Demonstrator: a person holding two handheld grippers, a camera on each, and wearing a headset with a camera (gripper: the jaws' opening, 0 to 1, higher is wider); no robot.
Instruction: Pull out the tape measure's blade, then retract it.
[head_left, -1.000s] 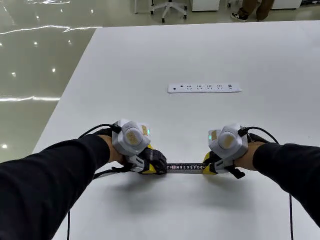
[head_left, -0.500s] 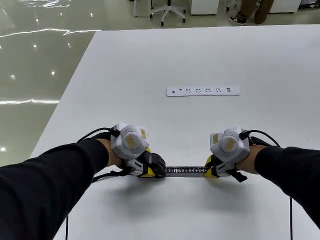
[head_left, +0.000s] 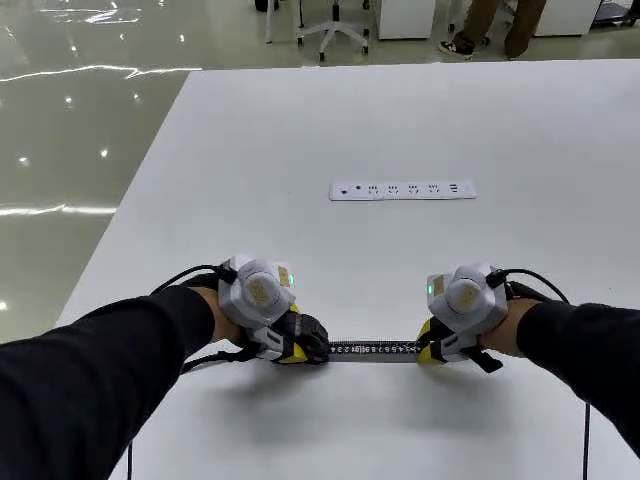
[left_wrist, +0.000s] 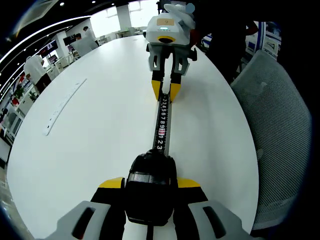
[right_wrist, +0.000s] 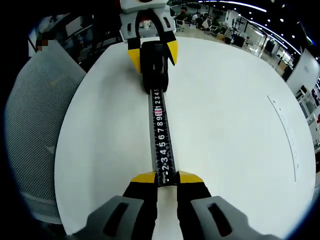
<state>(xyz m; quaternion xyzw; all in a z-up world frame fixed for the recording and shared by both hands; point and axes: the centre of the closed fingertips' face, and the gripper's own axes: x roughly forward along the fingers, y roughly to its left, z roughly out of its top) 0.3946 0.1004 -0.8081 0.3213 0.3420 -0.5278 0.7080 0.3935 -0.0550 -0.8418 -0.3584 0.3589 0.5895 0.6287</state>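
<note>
While the blade lies flat on the white table, left gripper clamped on the tape measure case, right gripper pinching the blade's end.

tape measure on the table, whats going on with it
A person works two grippers at a white table. The left gripper clamps the tape measure by its body; the right gripper pinches the tip of its blade. The blade is stretched partway out between them, low along the table. A power strip lies farther back.
</note>
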